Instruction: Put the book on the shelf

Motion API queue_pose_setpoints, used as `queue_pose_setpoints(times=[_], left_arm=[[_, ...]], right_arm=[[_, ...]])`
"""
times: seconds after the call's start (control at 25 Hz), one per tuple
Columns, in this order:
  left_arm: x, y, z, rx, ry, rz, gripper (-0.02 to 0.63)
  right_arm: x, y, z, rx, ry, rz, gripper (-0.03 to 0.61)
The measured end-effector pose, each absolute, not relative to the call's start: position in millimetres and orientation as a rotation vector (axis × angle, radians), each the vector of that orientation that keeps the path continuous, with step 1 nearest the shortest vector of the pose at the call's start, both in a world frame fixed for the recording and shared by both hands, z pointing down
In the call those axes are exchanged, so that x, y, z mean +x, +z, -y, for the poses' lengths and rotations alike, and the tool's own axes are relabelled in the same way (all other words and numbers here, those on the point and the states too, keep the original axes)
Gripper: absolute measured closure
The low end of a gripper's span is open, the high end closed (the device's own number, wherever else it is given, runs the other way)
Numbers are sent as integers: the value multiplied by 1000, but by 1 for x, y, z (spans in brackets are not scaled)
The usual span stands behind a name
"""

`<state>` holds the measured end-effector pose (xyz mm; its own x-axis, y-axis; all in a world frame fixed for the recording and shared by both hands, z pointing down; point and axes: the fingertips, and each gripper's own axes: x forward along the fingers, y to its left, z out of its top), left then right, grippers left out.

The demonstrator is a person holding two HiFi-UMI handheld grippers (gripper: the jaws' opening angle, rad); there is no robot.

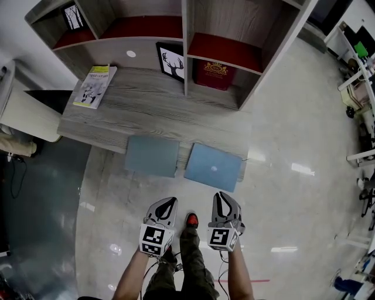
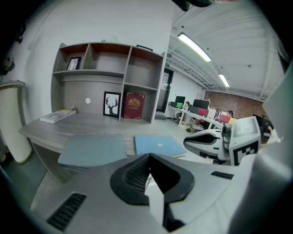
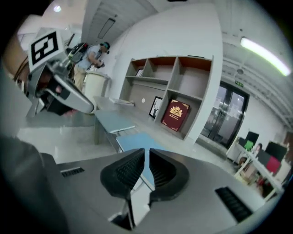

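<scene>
Two flat books lie at the front edge of the wooden desk (image 1: 146,111): a grey-blue one (image 1: 151,156) (image 2: 94,150) and, to its right, a light blue one (image 1: 214,166) (image 2: 158,145) (image 3: 137,140) that juts over the edge. A white and yellow book (image 1: 95,85) lies at the desk's left. The shelf unit (image 1: 186,35) stands at the back, with a red book (image 1: 214,74) (image 3: 176,115) upright in a lower compartment. My left gripper (image 1: 168,201) (image 2: 149,156) and right gripper (image 1: 221,196) (image 3: 145,151) hang side by side over the floor, short of the desk. Both are shut with nothing in them.
A framed deer picture (image 1: 171,60) leans against the shelf divider. A small frame (image 1: 73,16) stands on the upper left shelf. A white rounded bin (image 2: 13,123) stands left of the desk. A person (image 3: 94,57) stands far off; office desks (image 1: 360,88) line the right.
</scene>
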<state>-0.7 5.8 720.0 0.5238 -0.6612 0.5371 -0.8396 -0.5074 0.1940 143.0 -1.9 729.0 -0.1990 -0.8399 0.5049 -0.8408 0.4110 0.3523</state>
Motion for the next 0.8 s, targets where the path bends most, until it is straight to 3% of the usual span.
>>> queue_pose_setpoints(times=[0.16, 0.24, 0.36, 0.8], left_arm=[[0, 725, -9, 2310, 560, 1226, 607], [0, 727, -10, 2302, 559, 1228, 607], [-2, 732, -11, 2287, 565, 1232, 607], [-12, 751, -11, 2216, 580, 1246, 607]], right_arm=[[142, 746, 5, 1328, -140, 1959, 533], [141, 756, 7, 1288, -155, 1948, 446], [143, 771, 12, 1250, -195, 1907, 396], [149, 812, 23, 1174, -266, 1801, 342]])
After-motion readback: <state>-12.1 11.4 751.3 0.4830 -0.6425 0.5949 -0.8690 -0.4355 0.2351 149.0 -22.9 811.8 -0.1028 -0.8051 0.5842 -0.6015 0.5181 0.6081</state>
